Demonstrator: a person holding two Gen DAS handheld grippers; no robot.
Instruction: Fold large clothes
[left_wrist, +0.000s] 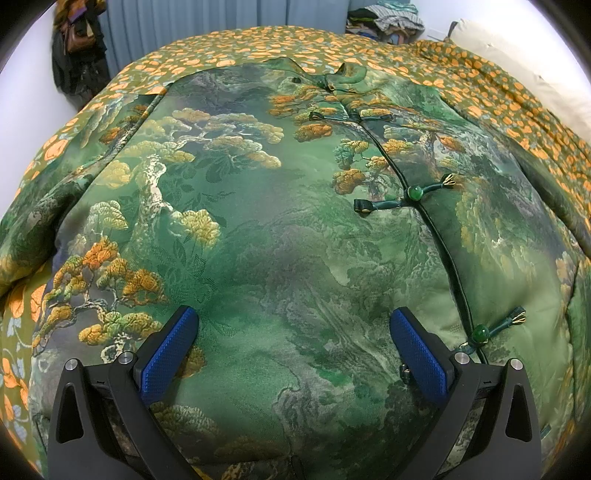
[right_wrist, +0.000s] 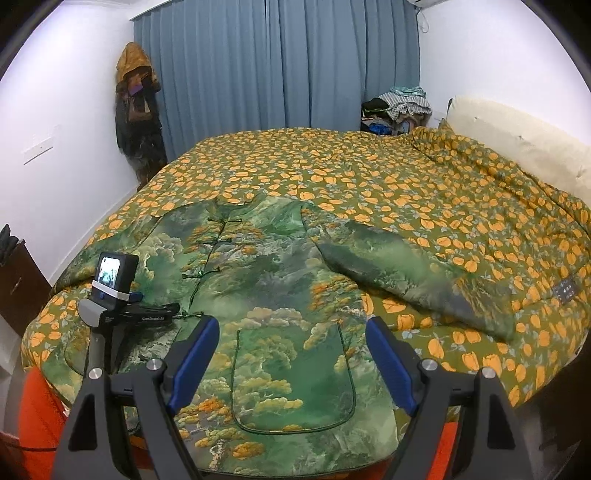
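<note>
Both claws hanging released | left gripper (left_wrist: 294, 325) hovering over green jacket (left_wrist: 280, 229) | right gripper (right_wrist: 291, 338) above its hem, sleeve (right_wrist: 413, 273) lying ahead-right on bedspread (right_wrist: 332, 166)

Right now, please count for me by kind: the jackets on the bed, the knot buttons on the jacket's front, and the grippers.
Jacket: 1
Knot buttons: 4
Grippers: 2, the left gripper and the right gripper
Total: 7
</note>
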